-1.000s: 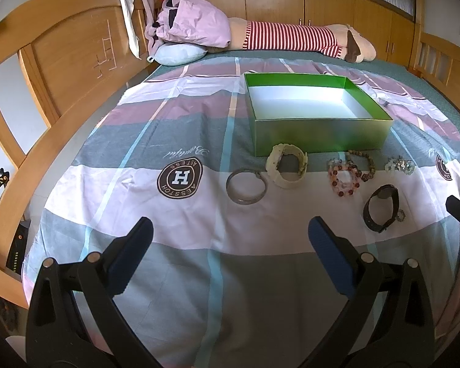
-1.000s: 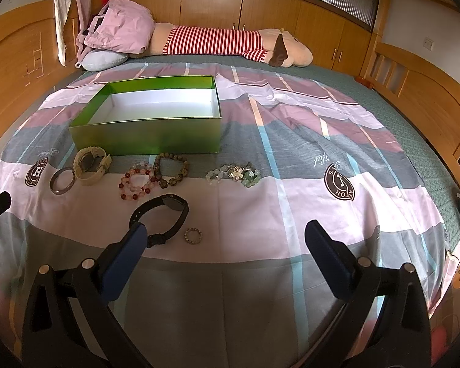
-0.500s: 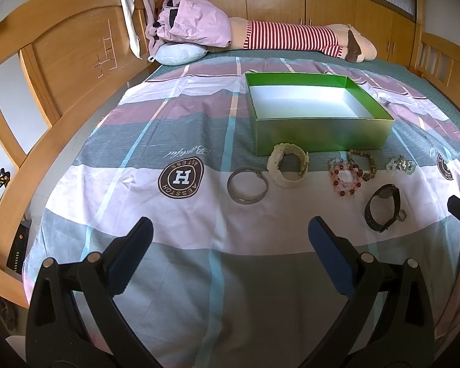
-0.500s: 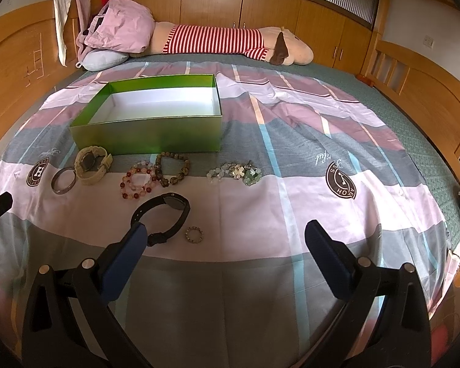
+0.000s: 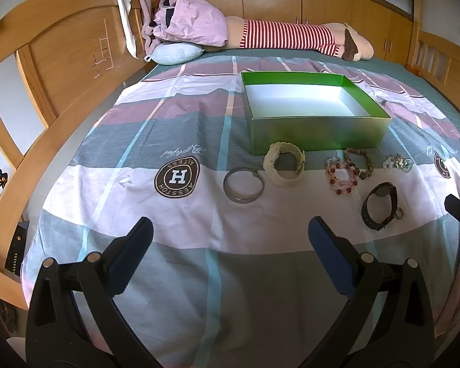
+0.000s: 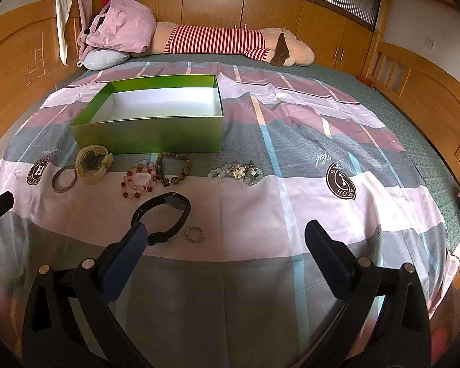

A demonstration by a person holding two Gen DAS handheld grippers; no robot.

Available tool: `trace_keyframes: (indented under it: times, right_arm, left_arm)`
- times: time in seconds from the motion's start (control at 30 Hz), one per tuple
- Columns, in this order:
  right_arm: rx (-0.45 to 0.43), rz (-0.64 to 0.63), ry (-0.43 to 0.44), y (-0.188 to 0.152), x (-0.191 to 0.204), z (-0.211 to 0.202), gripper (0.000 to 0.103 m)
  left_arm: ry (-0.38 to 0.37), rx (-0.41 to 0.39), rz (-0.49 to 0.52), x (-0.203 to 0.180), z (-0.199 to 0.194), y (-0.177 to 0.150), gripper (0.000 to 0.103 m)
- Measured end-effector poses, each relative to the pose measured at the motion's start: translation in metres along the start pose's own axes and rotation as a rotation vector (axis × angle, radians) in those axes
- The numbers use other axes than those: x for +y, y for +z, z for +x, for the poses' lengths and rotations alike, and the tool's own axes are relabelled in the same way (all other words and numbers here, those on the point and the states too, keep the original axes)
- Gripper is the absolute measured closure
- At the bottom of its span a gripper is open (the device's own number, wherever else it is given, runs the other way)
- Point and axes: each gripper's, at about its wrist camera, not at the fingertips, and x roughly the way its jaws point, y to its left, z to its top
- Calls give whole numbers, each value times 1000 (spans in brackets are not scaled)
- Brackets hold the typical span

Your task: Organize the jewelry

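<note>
An empty green box [image 5: 314,130] [image 6: 156,132] stands on the bed. In front of it lie a silver bangle [image 5: 243,185] [image 6: 64,179], a cream watch [image 5: 284,164] [image 6: 92,163], a pink bead bracelet [image 5: 342,175] [image 6: 139,179], a brown bead bracelet [image 5: 359,162] [image 6: 173,168], a pale green bracelet [image 5: 398,163] [image 6: 236,173], a black watch [image 5: 380,210] [image 6: 165,216] and a small ring [image 6: 195,234]. My left gripper [image 5: 230,239] is open and empty, short of the bangle. My right gripper [image 6: 225,242] is open and empty, just short of the ring.
The bed has a striped quilt [image 5: 181,141] and wooden rails on both sides [image 5: 55,70] [image 6: 426,101]. A pink bundle [image 6: 119,27], a blue pillow [image 5: 176,53] and a long plush toy in red stripes [image 6: 230,41] lie at the far end.
Both grippers have crept slightly forward and stay open. The jewelry and box have not moved.
</note>
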Motion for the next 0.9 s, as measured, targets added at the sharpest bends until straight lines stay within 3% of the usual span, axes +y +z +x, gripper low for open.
trace_keyframes:
  times: [0.17,0.27,0.57,0.73,0.9]
  right_arm:
    - [0,0,-1,0,0,0,1]
    - [0,1,0,0,0,0,1]
    - [5,24,-14,2,-7,4,1]
    - [27,24,-20,21,-9,13,1]
    - [112,-8,55,48,-6,32,1]
  left_arm:
    - [-12,4,-13,3,1,0,2]
    - [-56,-7,-53,13,-1,1,2]
    - [18,34,-52,22,17,8,2]
    - [-7,77,-83,33,27,31,2]
    - [50,92,25,29,35,58,2]
